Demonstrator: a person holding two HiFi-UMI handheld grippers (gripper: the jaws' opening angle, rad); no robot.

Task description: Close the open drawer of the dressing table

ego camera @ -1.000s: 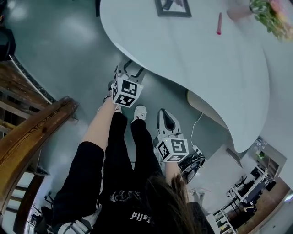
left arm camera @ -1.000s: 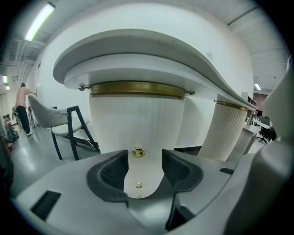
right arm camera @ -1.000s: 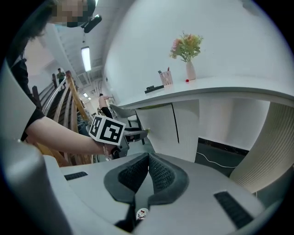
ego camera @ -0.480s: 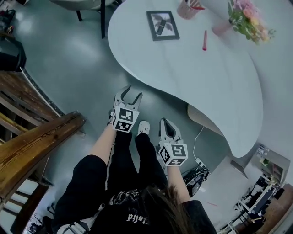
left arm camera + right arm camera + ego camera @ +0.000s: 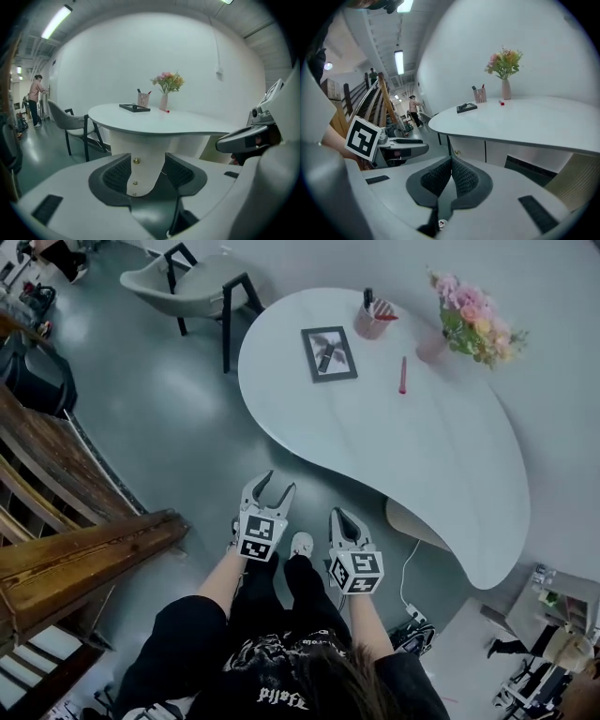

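Note:
The white kidney-shaped dressing table (image 5: 441, 456) stands ahead of me. A beige curved drawer (image 5: 418, 523) sticks out from under its near edge, and in the right gripper view it shows as a ribbed beige panel (image 5: 576, 180) beside a dark gap (image 5: 534, 169). My left gripper (image 5: 268, 491) hangs over the floor short of the table, open and empty; between its pads (image 5: 117, 172) I see the table's white pedestal (image 5: 140, 161) with brass knobs. My right gripper (image 5: 343, 519) is beside it, shut on nothing, pads (image 5: 461, 177) pressed together.
On the tabletop are a picture frame (image 5: 329, 353), a pen cup (image 5: 371, 321), a pink pen (image 5: 404, 375) and a vase of flowers (image 5: 466, 324). A chair (image 5: 192, 279) stands far left, a wooden stair rail (image 5: 84, 559) near left. A cable and power strip (image 5: 412, 613) lie on the floor.
The view has pulled back from the table, so more of the tabletop shows and both grippers sit lower in frame. Left stays open, right stays shut.

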